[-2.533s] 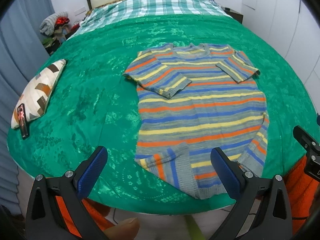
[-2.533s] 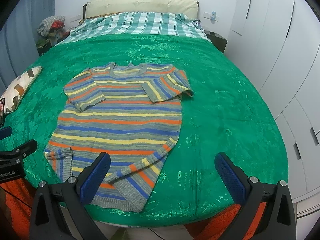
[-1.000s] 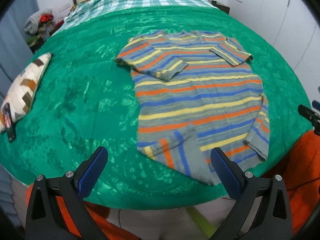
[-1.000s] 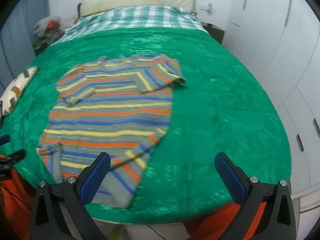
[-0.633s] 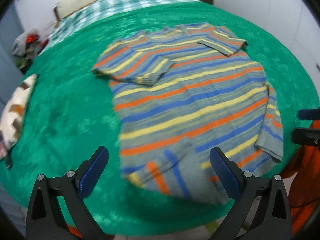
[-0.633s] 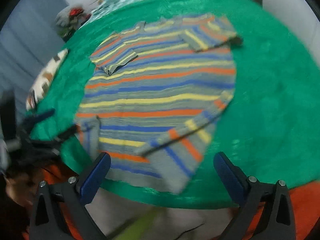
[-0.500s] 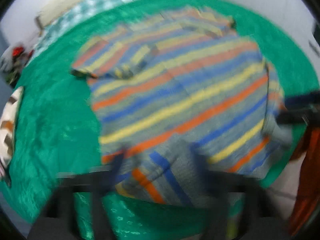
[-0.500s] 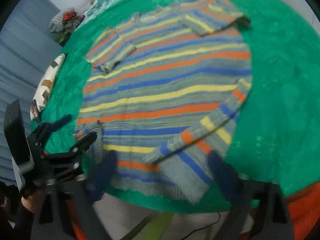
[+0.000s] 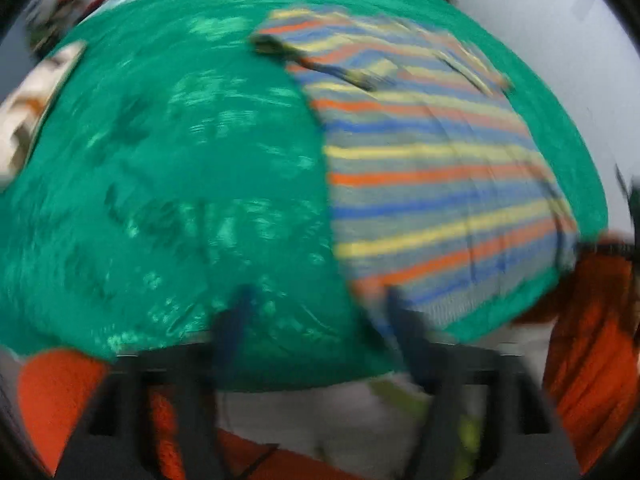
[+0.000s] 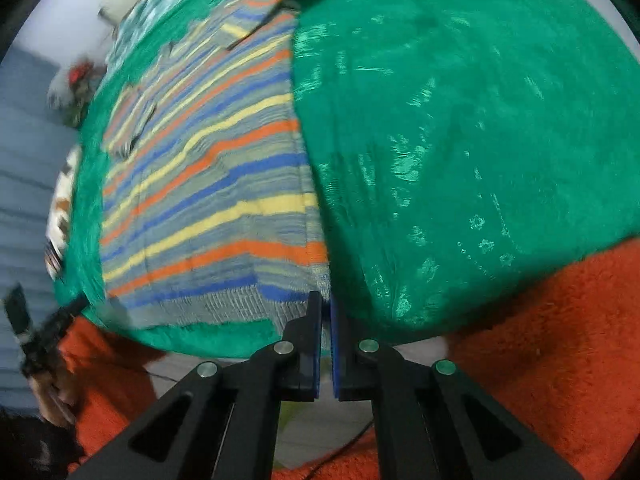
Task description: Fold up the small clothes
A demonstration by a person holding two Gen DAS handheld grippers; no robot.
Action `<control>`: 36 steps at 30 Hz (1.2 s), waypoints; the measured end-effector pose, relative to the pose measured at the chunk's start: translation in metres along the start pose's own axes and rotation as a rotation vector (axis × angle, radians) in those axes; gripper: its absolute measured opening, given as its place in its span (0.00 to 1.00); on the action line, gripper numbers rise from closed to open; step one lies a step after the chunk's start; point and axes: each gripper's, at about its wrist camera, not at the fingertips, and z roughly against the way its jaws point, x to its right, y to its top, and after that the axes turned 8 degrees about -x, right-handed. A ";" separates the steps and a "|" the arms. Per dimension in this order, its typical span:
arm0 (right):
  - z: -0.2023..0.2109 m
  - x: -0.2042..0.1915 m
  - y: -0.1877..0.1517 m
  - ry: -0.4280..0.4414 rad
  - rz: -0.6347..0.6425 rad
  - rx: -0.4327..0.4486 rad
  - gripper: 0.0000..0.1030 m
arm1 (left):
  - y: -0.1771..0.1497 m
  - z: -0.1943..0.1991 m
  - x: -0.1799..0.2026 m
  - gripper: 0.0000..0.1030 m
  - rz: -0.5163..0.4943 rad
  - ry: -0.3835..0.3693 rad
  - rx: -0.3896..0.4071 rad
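The striped sweater (image 10: 208,184) lies flat on the green bedspread (image 10: 460,140) of the bed, with its hem near the front edge and both sleeves folded over the chest. This layout leaves the 2 bottom corners free to be taken, which suits a fold of the hem up toward the collar.

The right gripper (image 10: 326,312) has just been closing. Its pads are now together at the right bottom corner of the sweater, but I cannot tell whether the knit is really caught between them.

The left gripper (image 9: 320,320) has just been opening and stands wide over the left bottom corner. The picture is very blurred, but nothing seems to be held. In my judgement, it must close on that corner before any lift.
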 end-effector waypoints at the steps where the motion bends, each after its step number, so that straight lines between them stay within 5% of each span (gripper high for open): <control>1: 0.000 0.004 0.002 0.005 -0.018 0.003 0.11 | -0.001 0.004 -0.008 0.81 0.040 -0.029 0.017; 2: 0.001 0.007 0.004 0.013 -0.032 0.000 0.18 | 0.001 0.005 -0.012 0.82 0.075 -0.059 0.028; 4: 0.006 0.011 0.007 0.039 -0.033 0.017 0.50 | 0.005 -0.004 -0.011 0.82 0.130 -0.064 0.014; 8: 0.003 0.002 0.014 0.056 0.072 0.004 0.54 | -0.001 -0.046 0.015 0.69 0.085 -0.012 -0.125; 11: -0.022 -0.008 0.019 0.081 0.163 -0.075 0.54 | -0.008 -0.075 0.036 0.31 0.031 0.016 -0.216; 12: -0.033 -0.009 0.020 0.085 0.178 -0.123 0.43 | -0.009 -0.079 0.042 0.02 0.006 0.029 -0.227; 13: -0.042 -0.011 0.021 0.098 0.183 -0.180 0.05 | -0.010 -0.079 0.046 0.02 -0.012 0.032 -0.235; 18: -0.004 -0.005 0.020 0.032 0.199 -0.141 0.07 | -0.013 -0.048 0.025 0.02 0.073 0.005 -0.177; 21: -0.002 0.005 0.023 -0.001 0.155 -0.148 0.07 | -0.018 -0.056 0.018 0.01 0.103 -0.003 -0.211; 25: -0.037 0.010 0.021 -0.042 0.109 -0.216 0.07 | -0.020 -0.061 0.034 0.01 0.048 0.083 -0.224; 36: -0.038 0.017 0.026 -0.088 0.053 -0.209 0.07 | -0.024 -0.072 0.066 0.02 0.008 0.179 -0.234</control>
